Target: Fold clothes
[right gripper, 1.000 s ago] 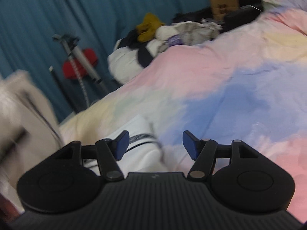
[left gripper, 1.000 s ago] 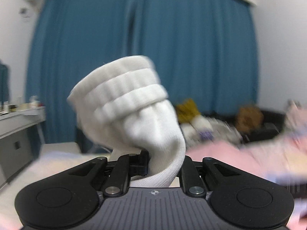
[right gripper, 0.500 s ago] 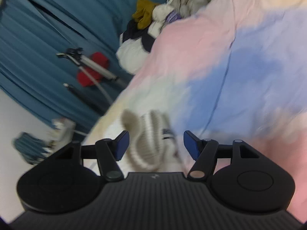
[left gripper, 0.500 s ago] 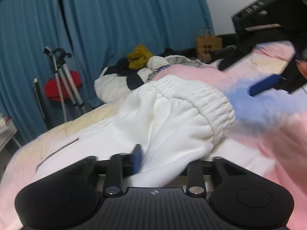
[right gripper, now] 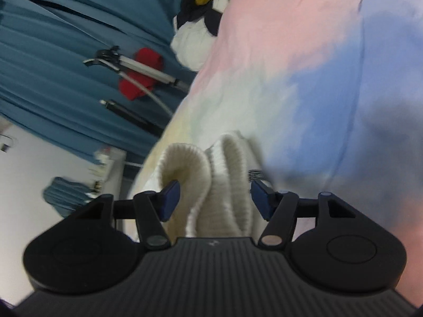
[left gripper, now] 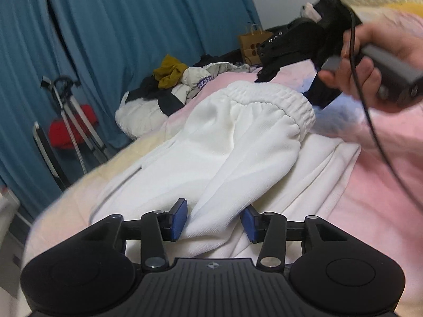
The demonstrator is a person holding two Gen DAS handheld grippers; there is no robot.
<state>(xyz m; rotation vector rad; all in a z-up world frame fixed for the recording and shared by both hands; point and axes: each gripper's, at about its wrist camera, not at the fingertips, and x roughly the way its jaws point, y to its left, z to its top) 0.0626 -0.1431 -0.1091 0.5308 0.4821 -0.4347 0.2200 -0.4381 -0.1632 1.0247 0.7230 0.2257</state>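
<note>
White trousers (left gripper: 238, 137) with a ribbed elastic waistband (left gripper: 277, 100) lie on the pastel bedspread (left gripper: 370, 198). My left gripper (left gripper: 214, 220) hovers low over them, open; a raised fold of the white cloth runs between its blue pads (left gripper: 178, 218) without being pinched. In the right wrist view my right gripper (right gripper: 214, 200) straddles the bunched waistband (right gripper: 232, 179). Its jaws are closing, but the pads (right gripper: 260, 202) are not pressing the cloth. A hand (left gripper: 370, 60) holds that gripper at the upper right of the left wrist view.
A heap of unfolded clothes (left gripper: 185, 84) lies at the far end of the bed, with a brown paper bag (left gripper: 251, 45) behind it. A blue curtain (left gripper: 132, 26) hangs at the back. A metal stand with something red (left gripper: 68, 121) stands beside the bed's edge.
My left gripper held the white cloth up in the air; it has sunk to the bed and opened, and the trousers now lie flat. My right gripper has moved over the waistband.
</note>
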